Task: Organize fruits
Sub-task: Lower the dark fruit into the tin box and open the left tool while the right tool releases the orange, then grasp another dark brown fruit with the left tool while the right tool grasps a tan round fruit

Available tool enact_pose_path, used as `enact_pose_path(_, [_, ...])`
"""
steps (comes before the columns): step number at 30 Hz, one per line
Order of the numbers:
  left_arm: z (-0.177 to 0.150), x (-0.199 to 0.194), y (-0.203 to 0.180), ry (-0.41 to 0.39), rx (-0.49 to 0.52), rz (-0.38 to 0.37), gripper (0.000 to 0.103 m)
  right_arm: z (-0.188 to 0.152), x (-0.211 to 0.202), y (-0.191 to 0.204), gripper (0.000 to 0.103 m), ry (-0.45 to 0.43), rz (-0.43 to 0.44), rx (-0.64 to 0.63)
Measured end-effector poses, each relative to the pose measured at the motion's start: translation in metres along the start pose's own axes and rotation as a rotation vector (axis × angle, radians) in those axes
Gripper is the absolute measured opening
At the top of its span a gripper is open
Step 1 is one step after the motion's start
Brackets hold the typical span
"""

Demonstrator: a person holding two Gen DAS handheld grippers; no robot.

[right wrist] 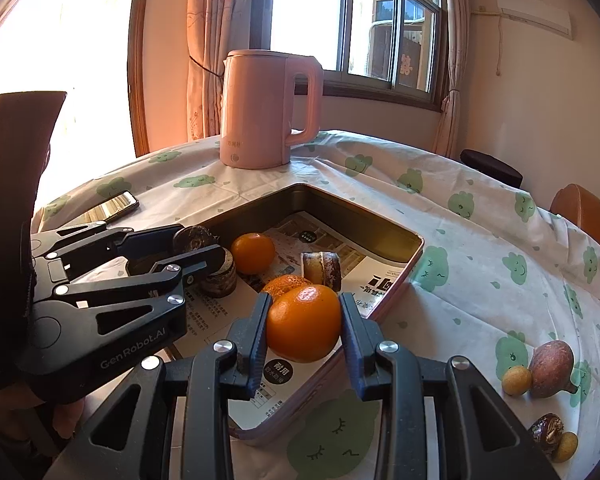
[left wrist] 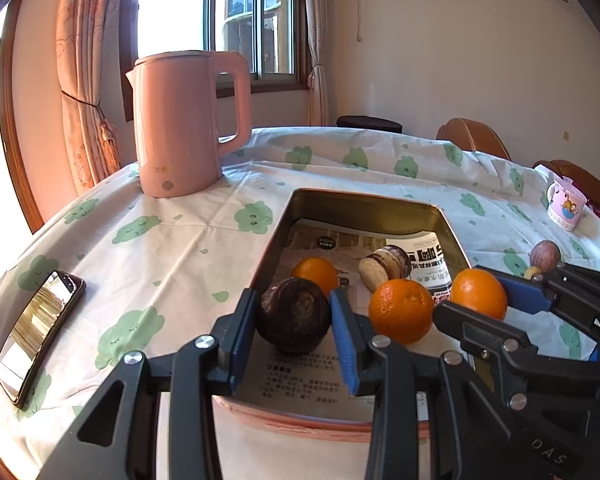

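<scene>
Right now both tongs are loaded, w/ no slack at the pads. Left gripper is clamped on a dark brown roundish fruit, blue pads pressed to its two sides; the fruit sits low over the paper lining at the near end of the metal tray, and I can't tell if it's resting on the paper or just off it. Right gripper is clamped on an orange, held at the tray's near-right rim, partly over the lining, partly over the edge. Key relation: both held fruits are already over the tray, so the drop is basically straight down; neither fruit has a real long axis, so roll of the wrist matters little. Right's orange is touching or just beside a second orange behind it, so it may roll on release. In the tray further out: another orange and a striped brown piece. Still outside on the cloth, right side: reddish-brown fruit, small yellow fruit, and a dark shiny one nearer. Right hand is the closer for those. Pink kettle and phone are well apart.
</scene>
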State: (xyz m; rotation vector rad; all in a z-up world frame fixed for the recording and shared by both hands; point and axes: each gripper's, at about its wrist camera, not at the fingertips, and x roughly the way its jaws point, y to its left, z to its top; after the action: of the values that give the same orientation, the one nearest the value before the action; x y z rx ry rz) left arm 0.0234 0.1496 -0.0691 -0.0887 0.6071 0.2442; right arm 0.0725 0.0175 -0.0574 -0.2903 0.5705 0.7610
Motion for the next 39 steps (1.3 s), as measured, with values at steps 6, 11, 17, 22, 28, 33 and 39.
enact_pose_path(6, [0.000,0.002,-0.001,0.004,0.015,0.009,0.040,0.000,0.005,0.002,0.036,0.027,0.005,-0.006])
enact_pose_path(11, [0.000,0.003,-0.002,0.007,0.019,0.009,0.043,0.000,0.005,0.003,0.036,0.032,0.007,-0.013])
enact_pose_path(17, [-0.001,0.001,0.000,0.012,0.006,-0.007,0.046,0.000,0.005,0.005,0.038,0.033,0.011,-0.017])
enact_pose_path(22, [-0.001,-0.004,0.001,0.004,-0.006,-0.015,0.047,0.000,0.003,0.004,0.042,0.024,-0.004,-0.013])
enact_pose_path(28, [0.000,-0.013,-0.001,-0.012,-0.016,-0.013,0.065,-0.002,-0.004,-0.008,0.060,0.000,-0.037,0.033])
enact_pose_path(33, [0.004,-0.023,-0.006,-0.053,-0.021,-0.001,0.092,-0.004,-0.020,-0.027,0.061,-0.036,-0.062,0.076])
enact_pose_path(39, [0.012,-0.025,-0.031,-0.063,0.027,-0.014,0.092,-0.012,-0.042,-0.056,0.062,-0.050,-0.125,0.112])
